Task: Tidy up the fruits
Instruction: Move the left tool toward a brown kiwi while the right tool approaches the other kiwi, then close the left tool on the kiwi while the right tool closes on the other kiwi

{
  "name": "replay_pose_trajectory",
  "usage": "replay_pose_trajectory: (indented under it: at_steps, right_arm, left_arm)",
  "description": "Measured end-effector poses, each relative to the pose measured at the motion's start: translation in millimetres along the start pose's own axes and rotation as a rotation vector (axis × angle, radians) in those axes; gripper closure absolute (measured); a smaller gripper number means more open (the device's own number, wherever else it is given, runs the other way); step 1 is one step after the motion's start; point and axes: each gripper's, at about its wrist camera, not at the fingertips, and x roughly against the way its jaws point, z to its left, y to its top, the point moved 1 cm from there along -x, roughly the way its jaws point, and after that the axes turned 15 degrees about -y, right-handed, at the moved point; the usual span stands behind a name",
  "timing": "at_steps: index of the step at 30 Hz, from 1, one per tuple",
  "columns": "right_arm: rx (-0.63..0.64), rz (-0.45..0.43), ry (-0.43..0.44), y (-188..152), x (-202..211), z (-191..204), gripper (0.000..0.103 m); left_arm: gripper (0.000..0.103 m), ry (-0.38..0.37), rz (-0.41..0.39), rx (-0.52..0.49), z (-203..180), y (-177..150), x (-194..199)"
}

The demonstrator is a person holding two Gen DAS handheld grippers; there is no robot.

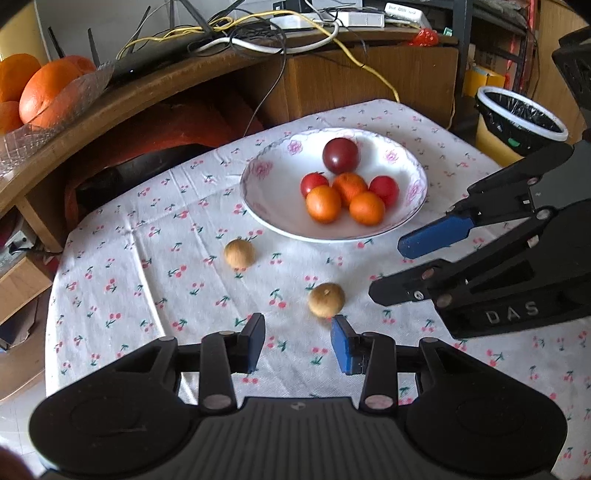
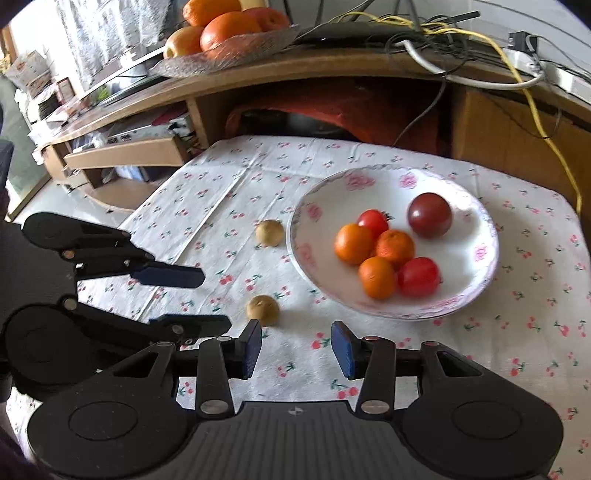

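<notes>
- White cloth printed with small red cherries [image 1: 147,258] covers the low table; behind it stands a wooden desk with tangled cables [image 1: 258,33] and a clear glass dish of big oranges [image 1: 48,92].
- A white ceramic bowl with pink flowers on its rim [image 1: 266,166] sits toward the far side of the cloth. It holds three small orange fruits, two red ones and one dark red round fruit [image 1: 341,155], gathered together. I judge the bowl is the collecting place, because most fruits lie in it already.
- Two small round brown fruits are not in the bowl. The farther brown fruit [image 1: 239,253] lies on the cloth just beside the bowl rim; the nearer brown fruit [image 1: 327,299] lies closer to the grippers, apart from the bowl.
- The left gripper [image 1: 298,343] has its blue pads well apart and holds nothing. The nearer brown fruit is just in front of its right pad, perhaps touching; I cannot tell.
- The right gripper [image 2: 296,349] is also spread wide and empty. In its own view, the same fruit [image 2: 263,310] lies just before its left pad.
- Both tools point at this fruit from two sides, so I think it is the next one to pick; two fruits remain.
</notes>
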Motion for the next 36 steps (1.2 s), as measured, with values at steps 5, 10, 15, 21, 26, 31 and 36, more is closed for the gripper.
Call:
replay_pose_trajectory:
  at_steps: [5, 10, 15, 21, 26, 31, 36]
  right_arm:
    - [0.008, 0.011, 0.022, -2, -6, 6, 0.064]
    - [0.016, 0.013, 0.031, 0, -11, 13, 0.064]
    - [0.02, 0.011, 0.035, 4, -17, 21, 0.064]
    - [0.033, 0.017, 0.037, 8, -28, 27, 0.065]
    - [0.041, 0.031, 0.037, 9, -36, 30, 0.076]
    - [-0.007, 0.054, 0.056, 8, -35, 22, 0.082]
    - [-0.017, 0.054, 0.072, 8, -28, 19, 0.082]
  left_arm:
    - [0.055, 0.002, 0.002, 0.024, 7, -6, 2]
    - [0.055, 0.005, 0.004, 0.023, 10, -10, 5]
    - [0.055, 0.012, 0.005, 0.041, 17, -15, 8]
    - [0.055, 0.018, 0.001, 0.063, 26, -19, 10]
    - [0.055, 0.027, -0.006, 0.075, 33, -16, 9]
    - [0.055, 0.034, -0.026, 0.1, 42, -9, 2]
    - [0.055, 0.035, -0.06, 0.085, 47, 6, -13]
